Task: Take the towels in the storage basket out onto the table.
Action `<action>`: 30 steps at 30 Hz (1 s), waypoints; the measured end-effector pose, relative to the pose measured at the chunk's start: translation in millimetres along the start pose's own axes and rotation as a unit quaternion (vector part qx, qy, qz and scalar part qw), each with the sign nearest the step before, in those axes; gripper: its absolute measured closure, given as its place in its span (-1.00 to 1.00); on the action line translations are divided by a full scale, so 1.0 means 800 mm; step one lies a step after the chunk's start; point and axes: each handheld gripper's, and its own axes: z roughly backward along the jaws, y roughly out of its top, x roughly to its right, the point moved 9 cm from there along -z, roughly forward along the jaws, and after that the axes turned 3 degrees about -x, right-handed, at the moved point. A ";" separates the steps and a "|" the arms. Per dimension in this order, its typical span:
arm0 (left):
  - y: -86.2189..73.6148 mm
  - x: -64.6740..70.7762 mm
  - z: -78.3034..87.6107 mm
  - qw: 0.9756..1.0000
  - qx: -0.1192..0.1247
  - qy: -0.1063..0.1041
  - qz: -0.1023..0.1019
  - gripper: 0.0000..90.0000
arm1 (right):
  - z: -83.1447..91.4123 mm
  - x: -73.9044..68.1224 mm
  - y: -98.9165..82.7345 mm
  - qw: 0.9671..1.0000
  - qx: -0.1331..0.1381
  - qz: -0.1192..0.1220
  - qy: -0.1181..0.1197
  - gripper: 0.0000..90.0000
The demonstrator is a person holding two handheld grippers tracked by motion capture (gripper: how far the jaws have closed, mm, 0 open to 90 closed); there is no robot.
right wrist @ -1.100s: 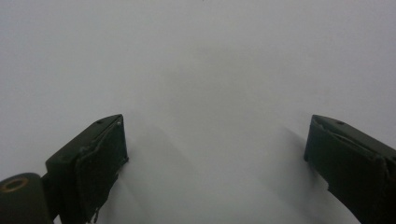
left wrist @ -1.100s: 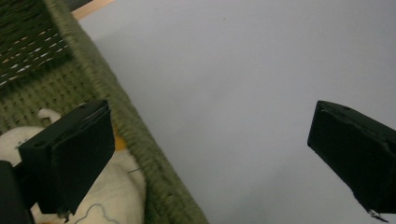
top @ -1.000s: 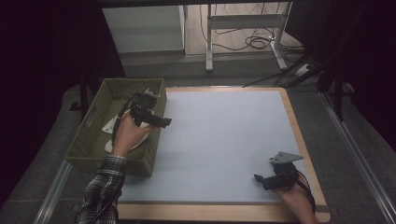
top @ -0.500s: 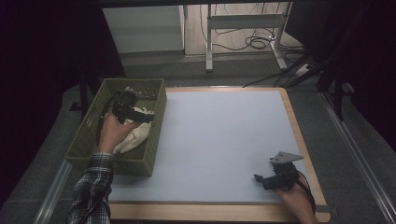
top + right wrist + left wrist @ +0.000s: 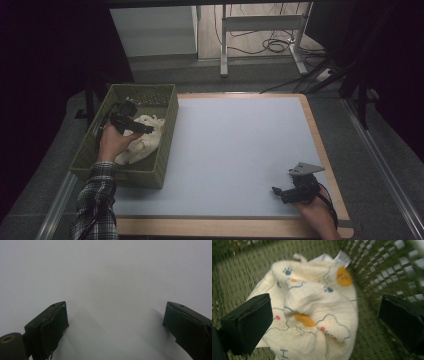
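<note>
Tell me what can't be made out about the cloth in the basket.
- Cloth: lower edge cut off by the left gripper view's bottom; its printed letters unreadable.
- Its tag: blurred.
- Basket floor under the cloth: hidden.
- Left hand-held gripper: contact with cloth unclear in the high view.

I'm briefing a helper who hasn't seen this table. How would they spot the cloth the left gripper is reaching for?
Look to the left edge of the white table, where a green woven basket stands. Inside it lies a crumpled cream cloth, between the open jaws of the left gripper. It has blue outlines, orange patches, paw prints and a white tag.
</note>
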 end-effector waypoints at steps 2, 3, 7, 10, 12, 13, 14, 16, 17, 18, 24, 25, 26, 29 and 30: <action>-0.004 -0.005 -0.010 1.000 -0.015 -0.001 0.010 -0.99 | 0.000 0.000 0.000 1.000 0.000 0.000 0.000 -0.87; -0.006 -0.007 -0.015 1.000 -0.021 -0.002 0.013 -0.99 | 0.000 0.000 0.000 1.000 0.000 0.000 0.000 -0.87; -0.013 -0.016 -0.032 0.999 -0.044 -0.009 0.030 -0.99 | 0.000 0.000 0.000 1.000 0.000 0.000 0.000 -0.87; -0.020 -0.023 -0.046 0.997 -0.074 0.001 0.034 -0.99 | 0.000 0.000 0.000 1.000 0.000 0.000 0.000 -0.87; -0.026 -0.028 -0.054 0.995 -0.097 0.010 0.034 -0.99 | 0.000 0.000 0.000 1.000 0.000 0.000 0.000 -0.87; -0.028 -0.029 -0.057 0.994 -0.106 0.012 0.034 -0.99 | 0.000 0.000 0.000 1.000 0.000 0.000 0.000 -0.87; -0.030 -0.030 -0.058 0.993 -0.114 0.011 0.034 -0.99 | 0.000 0.000 0.000 1.000 0.000 0.000 0.000 -0.87; -0.033 -0.032 -0.062 0.991 -0.126 0.007 0.039 -0.99 | 0.000 0.000 0.000 1.000 0.000 0.000 0.000 -0.87; -0.036 -0.032 -0.064 0.990 -0.133 0.006 0.041 -0.98 | 0.000 0.000 0.000 1.000 0.000 0.000 0.000 -0.87; -0.038 -0.031 -0.068 0.989 -0.141 0.003 0.043 -0.98 | 0.000 0.000 0.000 1.000 0.000 0.000 0.000 -0.87; -0.059 -0.017 -0.083 0.977 -0.207 -0.028 0.035 -0.95 | 0.000 0.000 0.000 1.000 0.000 0.000 0.000 -0.87; -0.059 -0.016 -0.083 0.977 -0.209 -0.025 0.029 -0.96 | 0.000 0.000 0.000 1.000 0.000 0.000 0.000 -0.87; -0.059 -0.015 -0.081 0.977 -0.210 -0.024 0.032 -0.92 | 0.000 0.000 0.000 1.000 0.000 0.000 0.000 -0.87; -0.059 -0.013 -0.077 0.977 -0.208 -0.024 0.032 -0.69 | 0.000 0.000 0.000 1.000 0.000 0.000 0.000 -0.87; -0.058 -0.011 -0.074 0.978 -0.204 -0.034 0.033 -0.54 | 0.000 0.000 0.000 1.000 0.000 0.000 0.000 -0.87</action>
